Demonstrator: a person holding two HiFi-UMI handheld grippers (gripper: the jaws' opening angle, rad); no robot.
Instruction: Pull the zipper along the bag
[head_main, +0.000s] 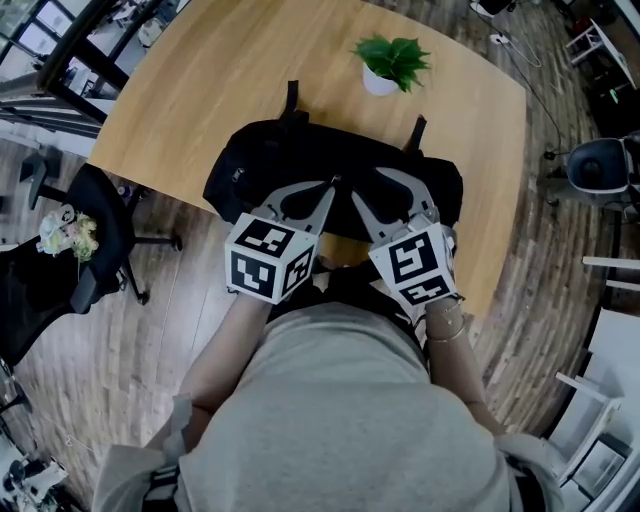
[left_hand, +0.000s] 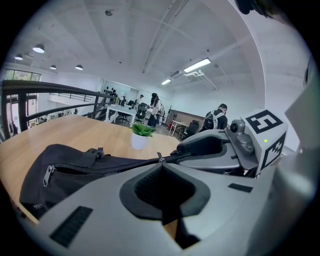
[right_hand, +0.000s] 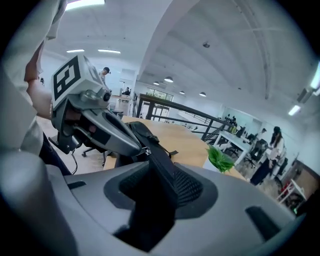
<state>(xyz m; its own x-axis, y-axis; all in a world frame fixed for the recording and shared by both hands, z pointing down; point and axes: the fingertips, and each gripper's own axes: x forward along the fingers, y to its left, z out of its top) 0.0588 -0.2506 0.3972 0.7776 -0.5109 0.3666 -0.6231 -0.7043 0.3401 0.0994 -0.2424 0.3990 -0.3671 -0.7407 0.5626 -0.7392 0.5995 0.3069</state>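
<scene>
Left gripper (left_hand: 161, 165) pinched shut on the soft, light black bag (head_main: 260, 165) at the table (head_main: 180, 100) edge, right gripper (right_hand: 157, 172) gaping wide around slack fabric, judge the small stiff zipper pull (left_hand: 160, 158) the firmest handhold.

Left hand-held gripper (head_main: 333, 184) clamped shut, right hand-held gripper (head_main: 375, 185) spread open beside it.

black bag (head_main: 260, 165) flat; zip (left_hand: 102, 170) across top

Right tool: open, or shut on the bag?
Open. In the right gripper view the right tool has jaws apart; a strip of the black bag runs between them, unpinched.
</scene>
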